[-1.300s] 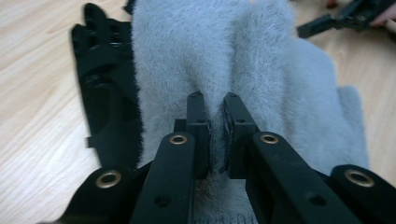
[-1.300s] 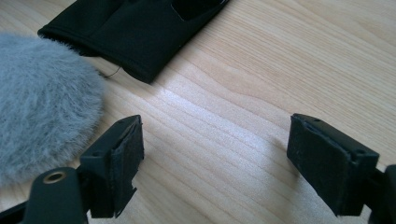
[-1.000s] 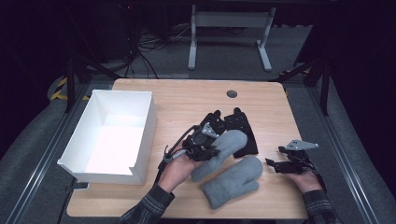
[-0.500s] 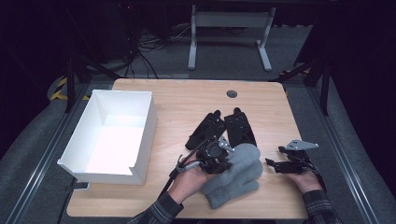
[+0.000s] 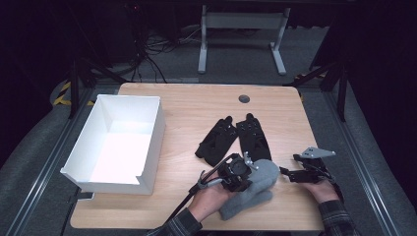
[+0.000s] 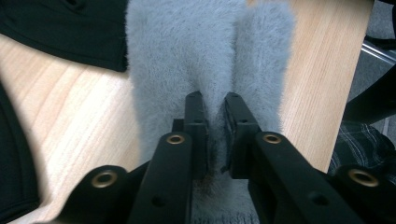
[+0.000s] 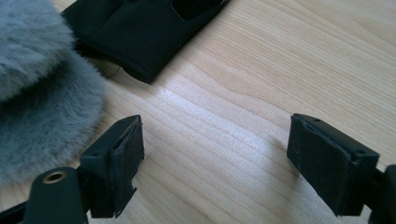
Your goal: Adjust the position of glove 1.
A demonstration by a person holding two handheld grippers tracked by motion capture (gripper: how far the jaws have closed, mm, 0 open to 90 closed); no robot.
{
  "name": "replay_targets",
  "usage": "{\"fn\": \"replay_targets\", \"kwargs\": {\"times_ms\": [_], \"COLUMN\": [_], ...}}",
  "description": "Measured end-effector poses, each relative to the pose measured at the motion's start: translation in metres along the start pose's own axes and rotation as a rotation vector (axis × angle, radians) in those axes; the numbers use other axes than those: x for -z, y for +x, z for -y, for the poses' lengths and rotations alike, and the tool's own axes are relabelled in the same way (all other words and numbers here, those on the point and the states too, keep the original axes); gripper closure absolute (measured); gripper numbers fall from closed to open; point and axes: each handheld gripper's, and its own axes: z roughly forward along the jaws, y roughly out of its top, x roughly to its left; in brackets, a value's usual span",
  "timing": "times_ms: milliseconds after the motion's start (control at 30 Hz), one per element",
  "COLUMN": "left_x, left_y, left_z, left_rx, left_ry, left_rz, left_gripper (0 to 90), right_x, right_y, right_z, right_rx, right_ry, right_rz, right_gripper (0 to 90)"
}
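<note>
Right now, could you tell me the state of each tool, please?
Left tool: closed on the grey mitten.
Right tool: open, holding nothing.

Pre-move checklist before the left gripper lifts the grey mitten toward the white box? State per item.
1. Left gripper pinching the grey mitten: ok, jaws shut on a fold of fleece.
2. One mitten only in the pinch: cannot tell, two grey layers are stacked.
3. Right gripper free: ok, jaws open over bare table.
4. Black gloves outside the pinch: ok, they lie beside the mitten.
5. White box ready: ok, open with nothing in it.
</note>
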Motion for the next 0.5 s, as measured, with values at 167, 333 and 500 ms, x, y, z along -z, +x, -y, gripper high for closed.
{"fn": "replay_targets", "kwargs": {"times_ms": [167,333,500], "left_x": [0.005,0.020,0.027], "left_y": [0.001,0.010,0.027], "left_z": [0.002,0.008,0.017], "left_rx": [-0.014,-0.003,0.034], "left_ry": [-0.047,-0.089,-0.107], "left_rz": [0.006,-0.005,0.003], "left_gripper": [56.8,46.1,43.4], "right_x": [0.000,0.000,0.000], "right_y": [0.000,0.000,0.000], "right_z": [0.000,0.000,0.000], "right_rx": [0.000,0.000,0.001], "right_ry": [0.000,0.000,0.000], "right_rz": [0.000,0.000,0.000], "right_gripper": [19.2,19.0,19.0]}}
